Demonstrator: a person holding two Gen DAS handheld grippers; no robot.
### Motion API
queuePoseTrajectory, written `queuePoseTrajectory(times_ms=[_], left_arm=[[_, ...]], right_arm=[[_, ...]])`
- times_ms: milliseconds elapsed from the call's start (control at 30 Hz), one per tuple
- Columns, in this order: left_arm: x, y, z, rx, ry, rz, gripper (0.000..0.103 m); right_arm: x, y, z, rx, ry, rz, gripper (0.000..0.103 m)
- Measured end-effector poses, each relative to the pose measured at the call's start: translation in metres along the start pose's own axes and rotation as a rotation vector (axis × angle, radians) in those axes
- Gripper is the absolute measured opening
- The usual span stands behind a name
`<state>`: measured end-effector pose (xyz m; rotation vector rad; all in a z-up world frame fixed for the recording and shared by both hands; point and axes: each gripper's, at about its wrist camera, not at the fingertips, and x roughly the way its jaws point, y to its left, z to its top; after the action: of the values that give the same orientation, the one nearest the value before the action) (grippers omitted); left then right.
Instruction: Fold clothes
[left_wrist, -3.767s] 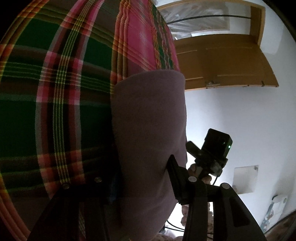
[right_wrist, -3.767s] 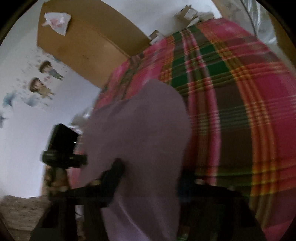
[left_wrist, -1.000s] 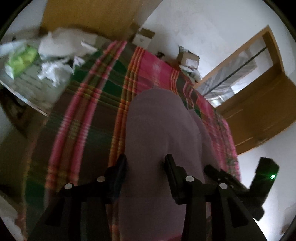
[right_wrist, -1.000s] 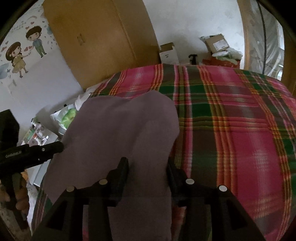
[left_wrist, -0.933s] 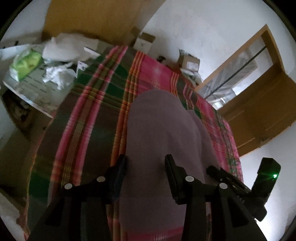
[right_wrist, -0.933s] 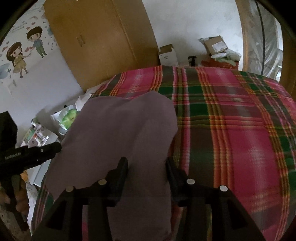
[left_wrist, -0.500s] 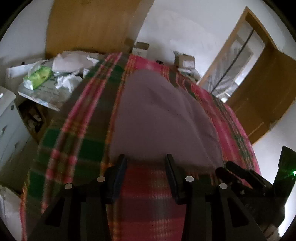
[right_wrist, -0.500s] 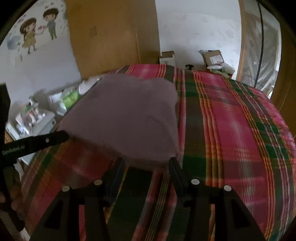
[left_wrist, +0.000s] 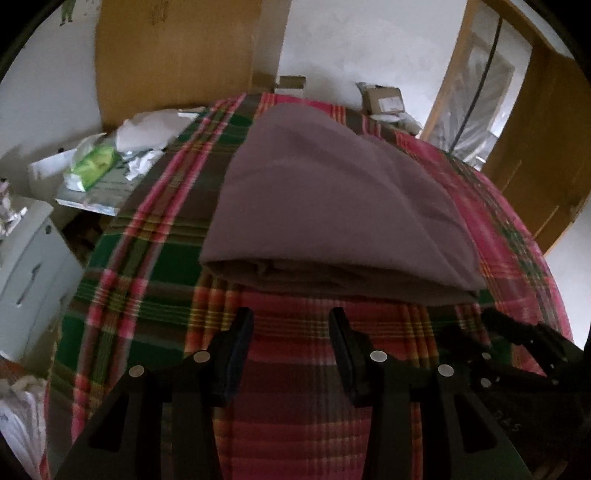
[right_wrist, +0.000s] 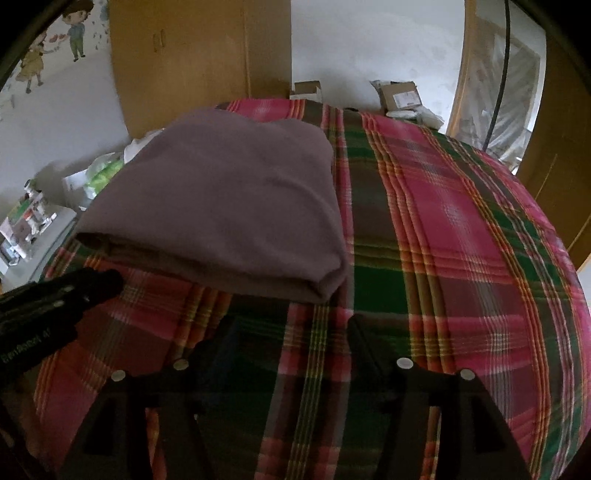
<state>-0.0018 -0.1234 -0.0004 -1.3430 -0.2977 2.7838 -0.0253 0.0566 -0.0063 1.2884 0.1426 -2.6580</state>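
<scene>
Presently on the bed (right_wrist: 461, 236), plaid cover in pink, green and brown: one mauve garment (right_wrist: 229, 206), folded into a thick pad, lying toward the bed's far left corner (layered fold edge facing the cameras). Left gripper (left_wrist: 291, 332): fingers spread wide, holding nothing, just short of the garment's near edge. Right gripper (right_wrist: 291, 339): fingers likewise wide and empty, near the fold's right end.
</scene>
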Motion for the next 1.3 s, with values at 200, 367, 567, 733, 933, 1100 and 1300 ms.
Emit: queuePoseTrajectory(times_ms=[200, 367, 567, 733, 933, 1100, 1300], left_arm=[[0.007, -0.007, 0.005, 0.033, -0.028, 0.033, 0.043], [0.010, -0.010, 0.005, 0.056, -0.046, 0.057, 0.045], [0.014, -0.020, 0.003, 0.098, -0.036, 0.113, 0.045], [0.015, -0.024, 0.002, 0.107, -0.033, 0.147, 0.046], [0.014, -0.025, 0.002, 0.083, -0.035, 0.165, 0.046], [0.014, -0.022, 0.003, 0.084, -0.034, 0.163, 0.046], [0.014, -0.021, 0.004, 0.084, -0.033, 0.162, 0.046]], right_arm=[[0.010, -0.002, 0.009, 0.021, -0.001, -0.030, 0.072], [0.015, -0.004, 0.013, 0.039, 0.004, -0.045, 0.079], [0.014, -0.002, 0.012, 0.033, 0.005, -0.041, 0.079], [0.015, -0.007, 0.011, 0.038, 0.011, -0.053, 0.085], [0.016, -0.009, 0.012, 0.046, 0.013, -0.052, 0.088], [0.015, -0.010, 0.011, 0.044, 0.013, -0.052, 0.089], [0.013, -0.010, 0.010, 0.043, 0.013, -0.051, 0.089]])
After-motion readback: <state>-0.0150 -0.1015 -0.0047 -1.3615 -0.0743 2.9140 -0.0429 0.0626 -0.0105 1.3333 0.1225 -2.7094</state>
